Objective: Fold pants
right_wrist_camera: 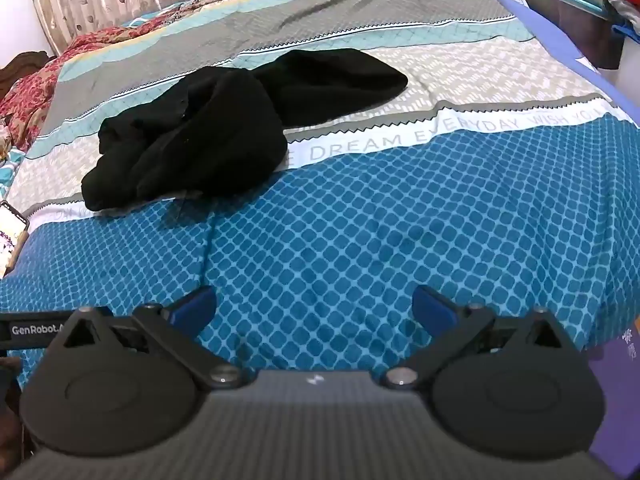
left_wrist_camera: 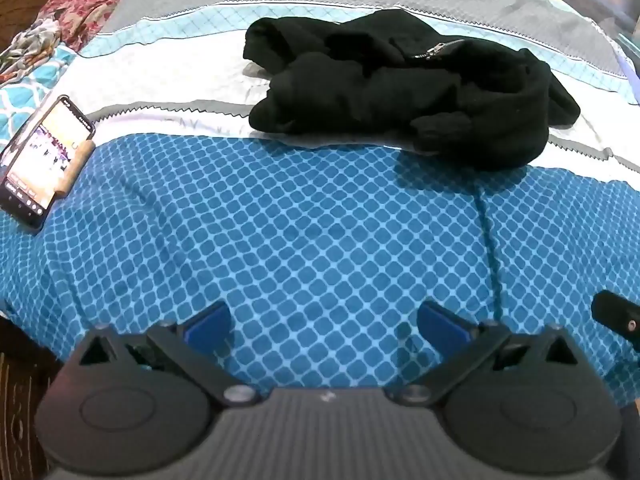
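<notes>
Black pants [left_wrist_camera: 400,92] lie crumpled in a heap on the bed's white and grey stripes, a zipper showing on top. In the right wrist view the pants [right_wrist_camera: 208,136] lie ahead to the left. My left gripper [left_wrist_camera: 323,322] is open and empty over the blue patterned band of the bedspread, well short of the pants. My right gripper [right_wrist_camera: 314,306] is open and empty over the same blue band, also short of the pants.
A phone [left_wrist_camera: 44,160] with a lit screen leans on a wooden stand at the bed's left edge; it also shows in the right wrist view [right_wrist_camera: 12,236]. A red floral blanket [right_wrist_camera: 40,76] lies at the far left. The bed edge [right_wrist_camera: 580,56] runs along the right.
</notes>
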